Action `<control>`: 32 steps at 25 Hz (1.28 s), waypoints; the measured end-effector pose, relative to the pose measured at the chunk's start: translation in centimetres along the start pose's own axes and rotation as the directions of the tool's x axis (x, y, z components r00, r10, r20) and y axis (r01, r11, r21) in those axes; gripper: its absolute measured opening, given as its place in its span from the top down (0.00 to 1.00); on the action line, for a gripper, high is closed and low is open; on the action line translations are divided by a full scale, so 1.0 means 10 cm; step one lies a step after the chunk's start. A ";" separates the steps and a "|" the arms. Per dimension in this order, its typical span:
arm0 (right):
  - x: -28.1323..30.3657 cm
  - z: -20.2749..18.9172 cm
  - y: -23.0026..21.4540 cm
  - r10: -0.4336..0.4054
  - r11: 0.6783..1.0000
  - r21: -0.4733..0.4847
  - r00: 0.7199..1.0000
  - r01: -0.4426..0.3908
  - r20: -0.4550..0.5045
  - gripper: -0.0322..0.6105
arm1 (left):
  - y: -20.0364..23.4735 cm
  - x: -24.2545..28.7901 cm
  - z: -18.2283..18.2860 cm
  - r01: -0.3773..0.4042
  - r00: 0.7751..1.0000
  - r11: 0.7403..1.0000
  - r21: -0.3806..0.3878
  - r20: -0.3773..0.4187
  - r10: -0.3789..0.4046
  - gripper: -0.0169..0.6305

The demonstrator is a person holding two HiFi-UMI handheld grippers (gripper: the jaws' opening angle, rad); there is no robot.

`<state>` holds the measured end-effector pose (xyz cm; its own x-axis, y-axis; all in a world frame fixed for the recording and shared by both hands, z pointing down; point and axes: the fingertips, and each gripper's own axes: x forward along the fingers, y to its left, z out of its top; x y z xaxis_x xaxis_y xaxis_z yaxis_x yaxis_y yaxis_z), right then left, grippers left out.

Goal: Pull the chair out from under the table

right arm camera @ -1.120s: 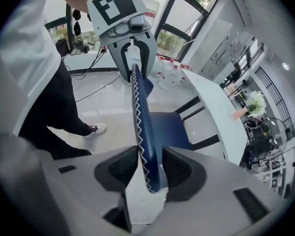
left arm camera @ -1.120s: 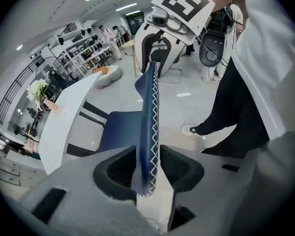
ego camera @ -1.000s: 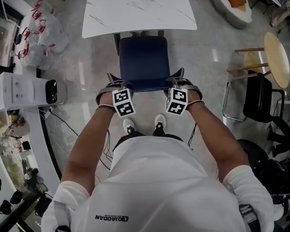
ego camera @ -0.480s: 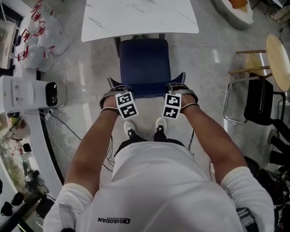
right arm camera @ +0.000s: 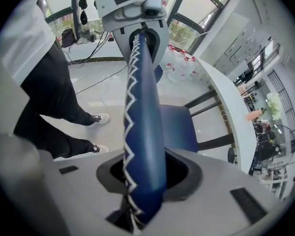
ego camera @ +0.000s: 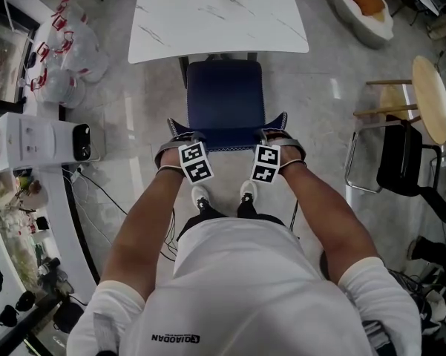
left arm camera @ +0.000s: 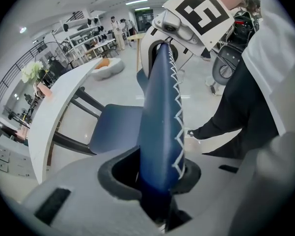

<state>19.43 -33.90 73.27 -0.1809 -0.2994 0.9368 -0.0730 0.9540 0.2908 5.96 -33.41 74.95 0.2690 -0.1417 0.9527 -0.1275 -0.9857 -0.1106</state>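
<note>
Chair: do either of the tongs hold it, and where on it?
Both. The left tongs and right tongs have just closed on the top edge of the backrest of the chair, one near each end.

Navy chair point(ego camera: 225, 95) with white zigzag stitching, white marbled table point(ego camera: 219, 13)
</note>
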 end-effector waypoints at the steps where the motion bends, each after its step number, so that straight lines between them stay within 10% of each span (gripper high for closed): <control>1: 0.00 0.00 0.01 0.000 1.000 0.006 1.000 0.000 0.001 0.76 | 0.00 0.00 0.00 -0.009 1.000 1.000 -0.006 0.001 0.009 0.81; 32: -0.37 -0.33 0.88 0.046 0.998 -0.050 0.998 -0.044 0.050 0.80 | -1.12 -0.08 0.24 0.007 0.999 0.990 -0.141 -0.051 -0.014 0.84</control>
<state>22.71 -24.36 72.99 -0.2329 -0.2554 0.9384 -0.0159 0.9658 0.2589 9.50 -22.52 74.73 0.2220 -0.1229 0.9673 -0.2593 -0.9638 -0.0630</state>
